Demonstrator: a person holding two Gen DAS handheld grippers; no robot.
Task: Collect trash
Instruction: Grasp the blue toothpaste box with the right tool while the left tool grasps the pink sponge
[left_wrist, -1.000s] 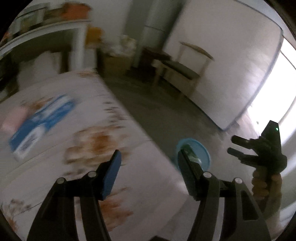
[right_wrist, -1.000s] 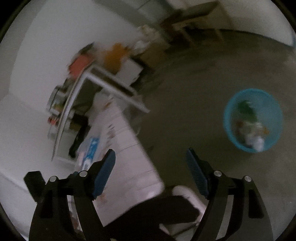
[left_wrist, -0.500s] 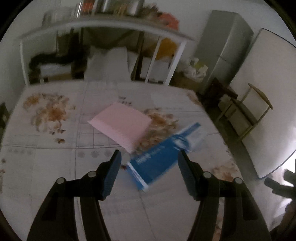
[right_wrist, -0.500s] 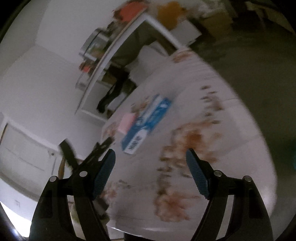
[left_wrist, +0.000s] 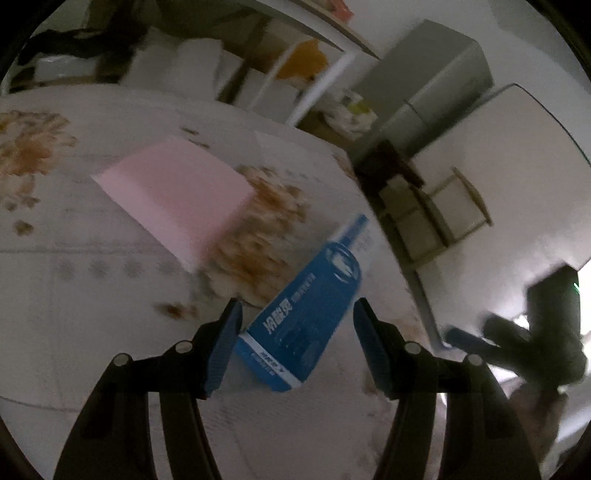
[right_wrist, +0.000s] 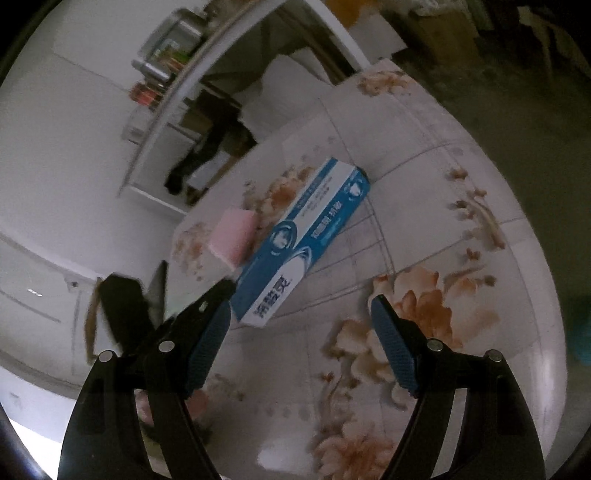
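A blue and white toothpaste box (left_wrist: 310, 314) lies flat on the flower-patterned tablecloth (left_wrist: 92, 295). My left gripper (left_wrist: 297, 317) is open, and the box's near end lies between its jaws. The left pad is close to the box and the right pad stands off it. A pink pad (left_wrist: 173, 195) lies just beyond the box. In the right wrist view the same box (right_wrist: 306, 236) and pink pad (right_wrist: 232, 236) lie ahead of my right gripper (right_wrist: 299, 310). It is open and empty above the cloth (right_wrist: 424, 184), just short of the box.
A white shelf rack (left_wrist: 295, 74) with clutter stands behind the table. A grey fridge (left_wrist: 443, 85) and a wooden chair (left_wrist: 454, 210) are to the right. The table's right edge drops to a grey floor, where a blue bin (right_wrist: 583, 332) shows at the frame's border.
Both views swung from the floor and blue bin onto the table. The left gripper came down over the toothpaste box, which now lies between its jaws. The right gripper drew nearer to it.
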